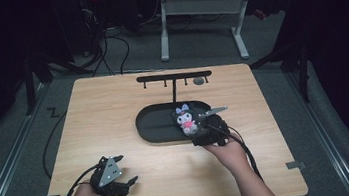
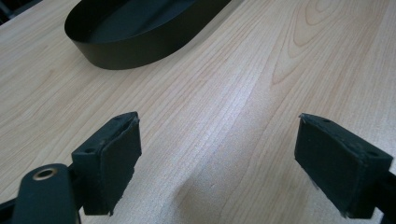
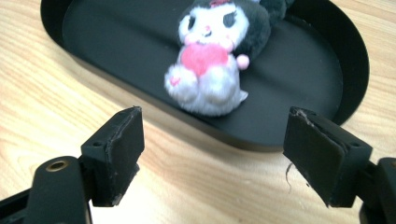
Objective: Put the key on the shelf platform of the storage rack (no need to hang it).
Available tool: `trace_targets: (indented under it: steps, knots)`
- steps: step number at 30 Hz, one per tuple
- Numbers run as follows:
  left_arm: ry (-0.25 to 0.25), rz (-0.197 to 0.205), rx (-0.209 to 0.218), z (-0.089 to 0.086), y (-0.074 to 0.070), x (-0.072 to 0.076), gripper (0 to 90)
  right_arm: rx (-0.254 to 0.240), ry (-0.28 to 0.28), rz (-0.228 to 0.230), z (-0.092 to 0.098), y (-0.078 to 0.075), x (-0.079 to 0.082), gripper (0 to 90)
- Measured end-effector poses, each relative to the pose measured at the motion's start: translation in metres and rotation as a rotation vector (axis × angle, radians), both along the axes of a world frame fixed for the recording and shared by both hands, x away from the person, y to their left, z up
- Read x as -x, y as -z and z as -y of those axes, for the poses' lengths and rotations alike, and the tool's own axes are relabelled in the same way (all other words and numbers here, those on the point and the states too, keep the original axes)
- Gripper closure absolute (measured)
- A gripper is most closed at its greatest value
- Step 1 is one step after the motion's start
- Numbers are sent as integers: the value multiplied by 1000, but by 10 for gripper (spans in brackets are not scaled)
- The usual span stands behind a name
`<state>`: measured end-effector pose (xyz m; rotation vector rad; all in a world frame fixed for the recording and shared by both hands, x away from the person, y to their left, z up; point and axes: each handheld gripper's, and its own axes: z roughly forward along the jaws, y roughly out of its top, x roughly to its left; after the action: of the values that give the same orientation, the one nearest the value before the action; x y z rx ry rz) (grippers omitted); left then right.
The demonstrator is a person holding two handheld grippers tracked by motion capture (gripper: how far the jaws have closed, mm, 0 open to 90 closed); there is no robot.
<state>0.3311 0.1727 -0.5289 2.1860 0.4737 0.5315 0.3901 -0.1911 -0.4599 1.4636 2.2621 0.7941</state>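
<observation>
Nearest me, my left gripper [image 1: 131,181] rests on the table [image 1: 114,115] with jaws spread wide, holding nothing. Further out, my right gripper [image 3: 212,158] also stands wide open and empty, just short of the black oval tray [image 3: 308,60]. The plush toy [image 3: 212,60] lies inside that tray near its right end, clear of both pads. I judge it light, soft and compressible, not fragile, and its fur unlikely to slip. The best hold looks to be across the rounded white body, below the head. Beyond stands a black hook rack [image 1: 174,78].
</observation>
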Motion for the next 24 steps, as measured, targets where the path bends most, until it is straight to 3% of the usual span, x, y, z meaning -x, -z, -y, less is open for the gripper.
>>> trace_targets:
  steps: [7, 14, 24]
  knots:
    - [-3, 4, -8, 1, 0, 0, 155, -33, -6, 65, 5, 10, 24, 179]
    - [-5, 10, -11, 1, 0, 1, 155, -14, -2, 137, 5, 25, 44, 163]
    - [-7, 3, -16, 2, 1, 0, 155, -1, -5, 167, 13, 46, 66, 153]
